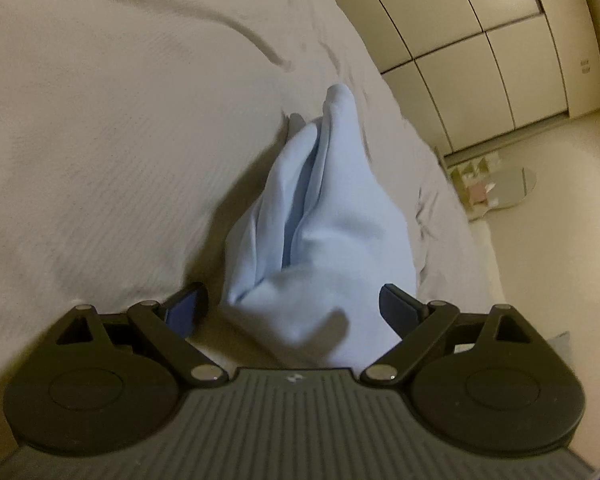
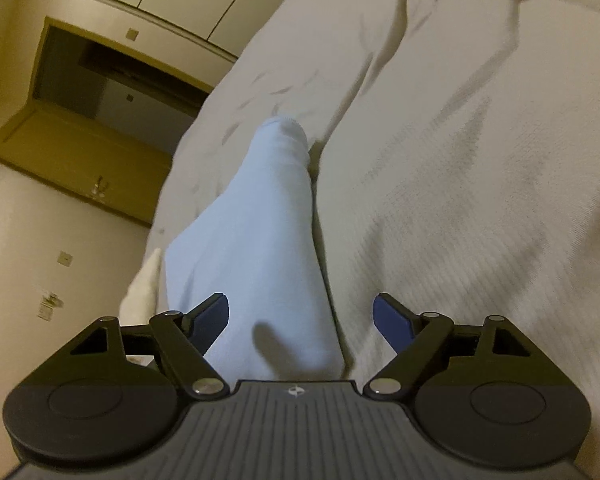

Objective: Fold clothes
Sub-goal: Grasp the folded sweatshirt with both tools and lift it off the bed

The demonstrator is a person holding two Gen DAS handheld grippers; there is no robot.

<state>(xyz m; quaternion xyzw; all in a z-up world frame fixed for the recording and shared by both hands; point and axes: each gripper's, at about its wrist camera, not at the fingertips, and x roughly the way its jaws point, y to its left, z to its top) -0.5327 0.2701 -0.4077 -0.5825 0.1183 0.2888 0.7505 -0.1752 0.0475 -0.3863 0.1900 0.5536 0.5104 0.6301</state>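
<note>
A light blue garment (image 1: 320,216) lies bunched in long folds on a white bed cover (image 1: 100,140). In the left wrist view it runs from between the fingers away toward the bed's edge. My left gripper (image 1: 294,304) is open, its jaws wide apart on either side of the near end of the cloth, not closed on it. In the right wrist view the same blue garment (image 2: 260,240) stretches forward from the jaws. My right gripper (image 2: 300,316) is open too, with the cloth passing by its left finger (image 2: 212,320).
The bed cover (image 2: 460,160) is wrinkled. The bed's edge drops to a pale floor (image 1: 548,260) on the right in the left view. White wardrobe doors (image 1: 480,40) and a round mirror (image 1: 512,184) stand beyond. A wooden desk niche (image 2: 92,112) shows in the right view.
</note>
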